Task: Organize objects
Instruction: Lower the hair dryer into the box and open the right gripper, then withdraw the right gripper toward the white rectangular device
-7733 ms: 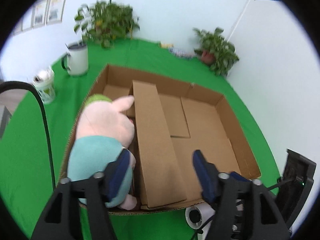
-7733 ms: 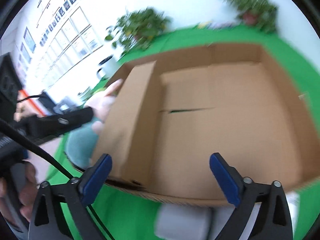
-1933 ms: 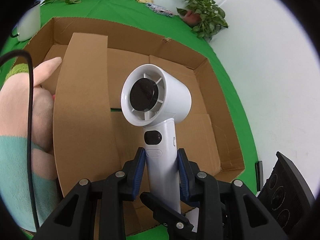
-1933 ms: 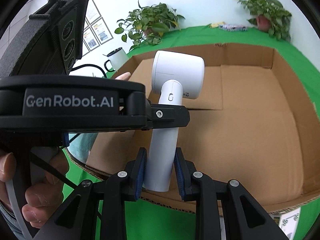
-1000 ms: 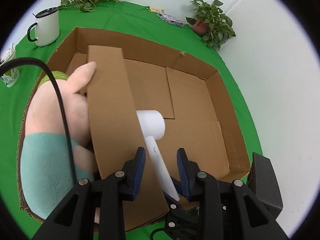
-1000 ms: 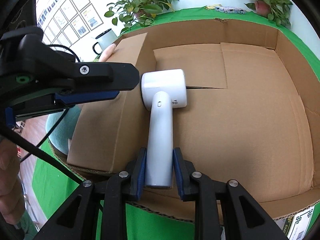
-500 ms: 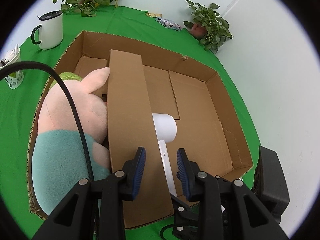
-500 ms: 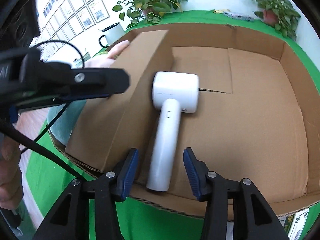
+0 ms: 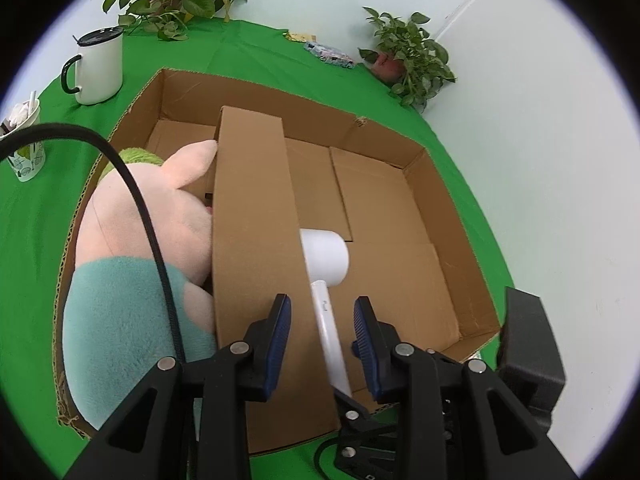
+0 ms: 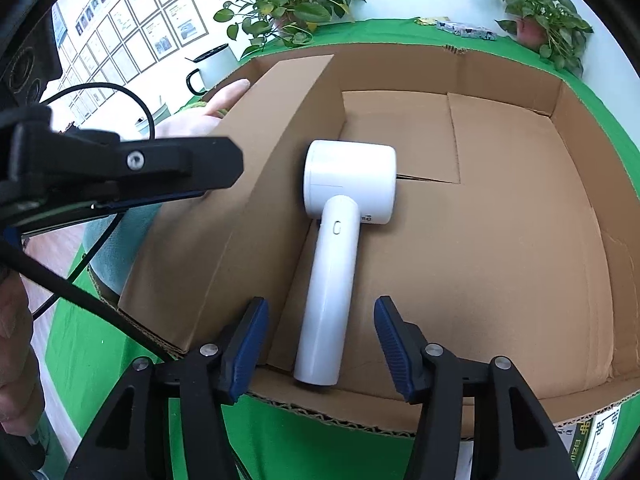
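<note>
Box (image 10: 500,80) floor mostly bare right of dryer (image 10: 340,240); R gripper (image 10: 320,344) opening.

Black gripper (image 10: 320,340) frames, blue ribbed fingers (image 10: 244,344), silver screws, black cable (image 9: 148,232).

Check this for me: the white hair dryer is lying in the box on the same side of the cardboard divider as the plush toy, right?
Not quite. The white hair dryer does lie in the box, but on the opposite side of the cardboard divider from the plush toy. The left wrist view shows the toy left of the divider and the dryer right of it.
</note>
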Tool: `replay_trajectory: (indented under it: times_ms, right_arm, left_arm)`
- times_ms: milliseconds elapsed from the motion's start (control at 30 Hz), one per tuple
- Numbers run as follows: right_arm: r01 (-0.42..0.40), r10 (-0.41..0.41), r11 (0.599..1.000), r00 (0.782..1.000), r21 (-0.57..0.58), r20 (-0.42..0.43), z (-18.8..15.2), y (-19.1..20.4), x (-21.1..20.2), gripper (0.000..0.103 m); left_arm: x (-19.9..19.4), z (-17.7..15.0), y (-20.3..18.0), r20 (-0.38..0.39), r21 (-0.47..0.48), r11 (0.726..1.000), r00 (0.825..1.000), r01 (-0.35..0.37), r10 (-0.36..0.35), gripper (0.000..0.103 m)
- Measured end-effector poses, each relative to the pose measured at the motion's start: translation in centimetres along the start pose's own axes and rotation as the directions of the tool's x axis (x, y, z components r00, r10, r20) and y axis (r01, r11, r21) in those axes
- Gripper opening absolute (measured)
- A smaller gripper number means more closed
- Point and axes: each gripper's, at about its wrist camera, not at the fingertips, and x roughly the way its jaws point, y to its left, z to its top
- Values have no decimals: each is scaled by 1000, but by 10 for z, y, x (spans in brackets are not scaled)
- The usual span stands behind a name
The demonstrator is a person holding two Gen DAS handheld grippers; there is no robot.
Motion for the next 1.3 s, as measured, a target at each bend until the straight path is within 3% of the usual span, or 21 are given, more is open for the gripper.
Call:
replay_trajectory:
  times_ms: [200, 267, 300, 500, 600, 667, 833, 900, 1200, 1300]
  right_arm:
    - [-31, 31, 1000, 999, 7, -10, -5, -6, -5, 58]
    - [-26, 26, 1000, 1000, 11, 8, -6, -10, -12, 76]
    - [-26, 26, 1000, 999, 14, 20, -7, -12, -15, 80]
    - [-13, 12, 1000, 999, 22, 33, -4, -19, -24, 81]
    - [-2, 1, 1000, 1000, 8, 19, -5, -15, -19, 69]
    - [9, -9, 1000, 1000, -4, 10, -7, -12, -15, 51]
    - [15, -14, 999, 1000, -48, 18, -5, 3, -13, 18]
    - [39, -38, 997, 999, -65, 18, -5, 10, -12, 17]
    - [-6, 6, 1000, 1000, -24, 3, -3, 5, -10, 20]
    - [7, -7, 1000, 1000, 5, 20, -6, -2, -17, 40]
  left_arm:
    - [6, -3, 1, -3, 8, 1000, 1000, -8, 8, 31]
    - [6, -3, 0, 1, 14, 1000, 1000, -13, 13, 31]
    - [6, -4, -1, 2, 19, 1000, 1000, -14, 14, 31]
    - [4, -1, 2, -3, 6, 1000, 1000, -8, 8, 31]
    - [1, -1, 5, 4, -6, 1000, 1000, -3, 3, 31]
    - [0, -2, 8, 5, -10, 1000, 1000, 3, -3, 31]
    - [0, -2, 5, 5, 2, 1000, 1000, -4, 4, 31]
    - [0, -2, 5, 4, 2, 1000, 1000, -4, 4, 31]
    - [-2, -3, 8, 2, -6, 1000, 1000, 0, 0, 31]
    - [-3, -2, 8, 7, -13, 1000, 1000, -4, 4, 32]
